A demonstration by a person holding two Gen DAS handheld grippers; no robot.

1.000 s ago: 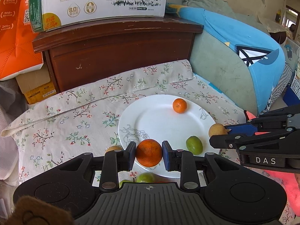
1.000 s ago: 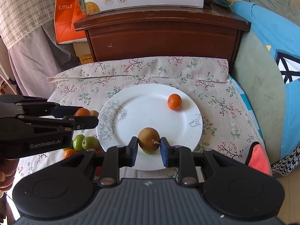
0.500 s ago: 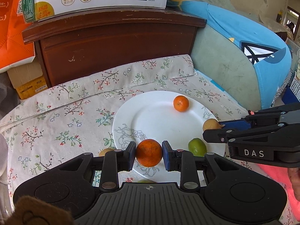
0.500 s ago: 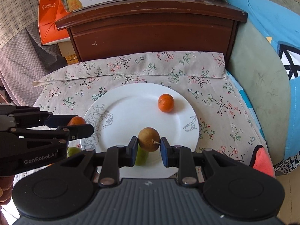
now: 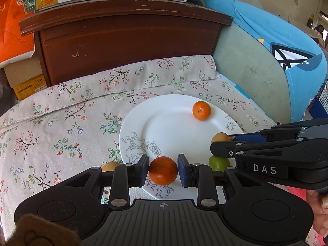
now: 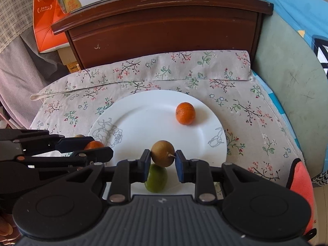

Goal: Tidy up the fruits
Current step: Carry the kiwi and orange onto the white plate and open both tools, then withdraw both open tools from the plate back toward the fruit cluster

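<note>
My left gripper (image 5: 163, 170) is shut on a dark orange mandarin (image 5: 163, 172), held just over the near rim of the white plate (image 5: 164, 123). Over the plate's near right part, my right gripper (image 6: 163, 156) is shut on a round brown fruit (image 6: 163, 153) with a short stem. Directly beneath that fruit a green fruit (image 6: 156, 179) lies on the plate. A small mandarin (image 6: 185, 113) rests at the plate's far right. In the left wrist view the right gripper (image 5: 222, 143) reaches in from the right with the brown fruit (image 5: 220, 138).
A floral cloth (image 5: 61, 123) covers the table. A yellow-brown fruit (image 5: 110, 166) lies on it left of the plate, partly behind my left finger. A dark wooden cabinet (image 5: 123, 41) with a milk carton box stands behind; a blue-green cushion (image 5: 266, 71) is on the right.
Both grippers have moved forward and down toward the plate, still gripping their fruits. The loose fruits on the cloth at the left have dropped out of the right wrist view.
</note>
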